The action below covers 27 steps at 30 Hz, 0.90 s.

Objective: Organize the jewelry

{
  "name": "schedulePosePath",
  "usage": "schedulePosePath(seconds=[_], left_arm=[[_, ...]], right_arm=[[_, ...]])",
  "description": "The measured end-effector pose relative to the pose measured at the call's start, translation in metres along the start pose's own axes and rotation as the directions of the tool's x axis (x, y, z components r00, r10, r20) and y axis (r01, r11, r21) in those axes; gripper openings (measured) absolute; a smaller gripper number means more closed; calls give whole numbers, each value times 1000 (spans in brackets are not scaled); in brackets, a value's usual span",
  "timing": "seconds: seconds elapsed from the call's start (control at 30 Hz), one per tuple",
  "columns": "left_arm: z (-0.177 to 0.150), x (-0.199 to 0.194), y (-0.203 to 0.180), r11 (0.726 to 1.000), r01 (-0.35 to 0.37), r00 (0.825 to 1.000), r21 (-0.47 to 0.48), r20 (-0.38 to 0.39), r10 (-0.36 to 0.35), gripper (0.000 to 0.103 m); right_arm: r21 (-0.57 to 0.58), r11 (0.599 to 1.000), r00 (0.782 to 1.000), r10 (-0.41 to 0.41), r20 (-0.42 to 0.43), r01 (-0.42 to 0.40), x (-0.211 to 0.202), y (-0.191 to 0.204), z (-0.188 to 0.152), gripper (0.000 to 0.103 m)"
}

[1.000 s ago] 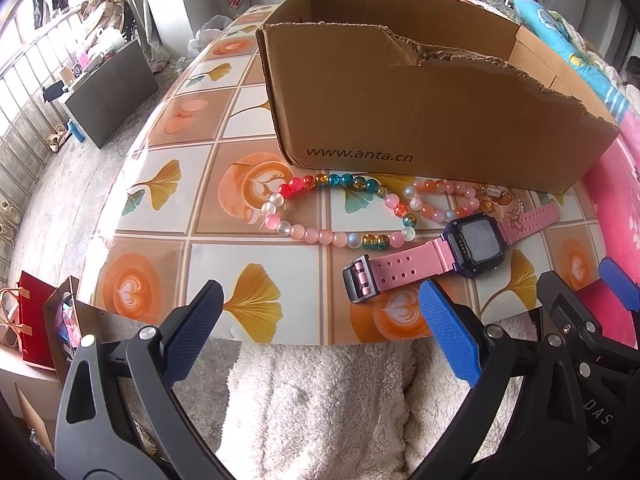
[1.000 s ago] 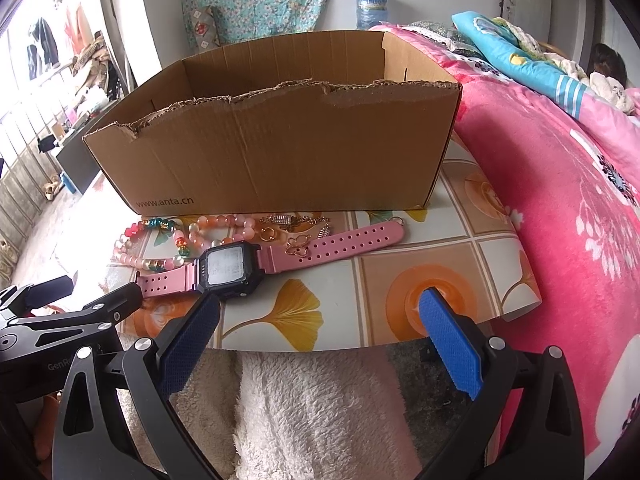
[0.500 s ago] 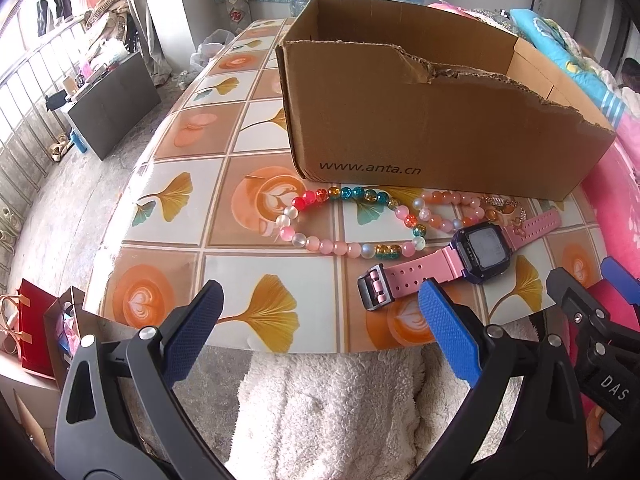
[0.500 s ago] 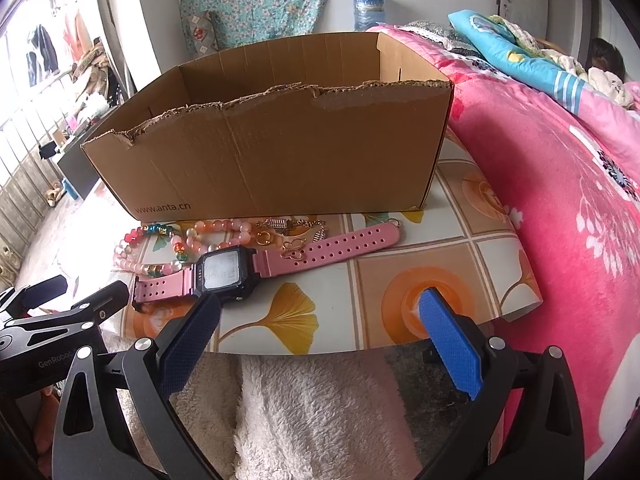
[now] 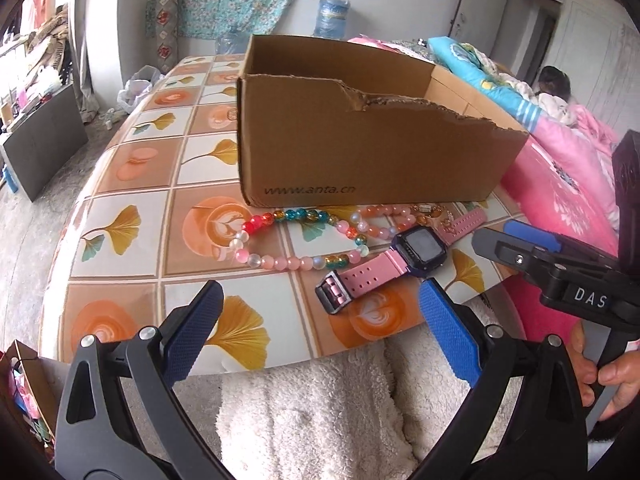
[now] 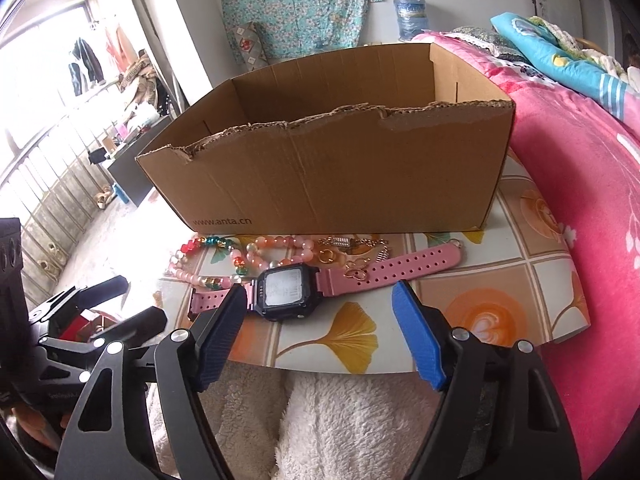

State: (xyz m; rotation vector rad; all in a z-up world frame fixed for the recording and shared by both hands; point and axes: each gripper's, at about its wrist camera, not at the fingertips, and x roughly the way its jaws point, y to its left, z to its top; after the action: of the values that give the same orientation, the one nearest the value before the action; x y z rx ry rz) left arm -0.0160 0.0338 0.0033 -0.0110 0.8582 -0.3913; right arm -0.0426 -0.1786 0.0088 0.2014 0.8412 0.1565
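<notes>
A pink-strapped digital watch point(image 5: 404, 256) point(image 6: 288, 288) lies on the tiled table in front of an open cardboard box point(image 5: 360, 148) point(image 6: 340, 168). A loop of coloured beads point(image 5: 296, 240) point(image 6: 212, 256) lies beside it, with small gold pieces point(image 6: 352, 254) near the box wall. My left gripper point(image 5: 320, 336) is open and empty, low at the table's near edge, just short of the watch buckle. My right gripper point(image 6: 316, 336) is open and empty, its fingers either side of the watch face, slightly short of it. It also shows in the left wrist view point(image 5: 520, 240).
The table point(image 5: 132, 216) has a rounded near edge with a white fluffy cloth point(image 5: 320, 412) below it. A pink bedspread point(image 6: 580, 200) lies to the right of the table. A dark cabinet point(image 5: 36, 144) and red bags point(image 5: 20, 392) stand on the floor at left.
Both grippers have moved forward and lower toward the table; the watch and beads look nearer. The right gripper has shifted left so the watch face sits between its fingers. Nothing was taken hold of.
</notes>
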Motion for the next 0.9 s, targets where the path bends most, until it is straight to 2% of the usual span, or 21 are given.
schedulePosePath(seconds=[0.13,0.27,0.43,0.5,0.57,0.63,0.9], left_arm=[[-2,-1,-10,999,44,999,26,30,-45,94],[-5,4,-9,994,111,994,-6,25,-111,94],[-3,9,-7,991,136,990,-19,34,-135,94],[-2,11,-7,990,138,990,-19,33,-137,89],[-1,15,-10,989,147,989,-14,20,-146,77],[0,18,-15,986,165,986,-4,13,-165,70],[1,28,-53,969,175,984,172,4,-178,47]], right_arm=[[-35,998,999,46,-8,-47,8,7,6,68],[-22,995,995,95,-32,-95,16,5,10,65],[-13,996,995,93,-44,-94,22,-3,13,62],[-2,996,995,83,-53,-84,24,-10,15,56],[8,997,996,71,-61,-71,28,-18,17,50],[9,998,996,63,-71,-62,32,-23,19,48],[-59,997,993,36,-115,-42,50,-25,28,46]])
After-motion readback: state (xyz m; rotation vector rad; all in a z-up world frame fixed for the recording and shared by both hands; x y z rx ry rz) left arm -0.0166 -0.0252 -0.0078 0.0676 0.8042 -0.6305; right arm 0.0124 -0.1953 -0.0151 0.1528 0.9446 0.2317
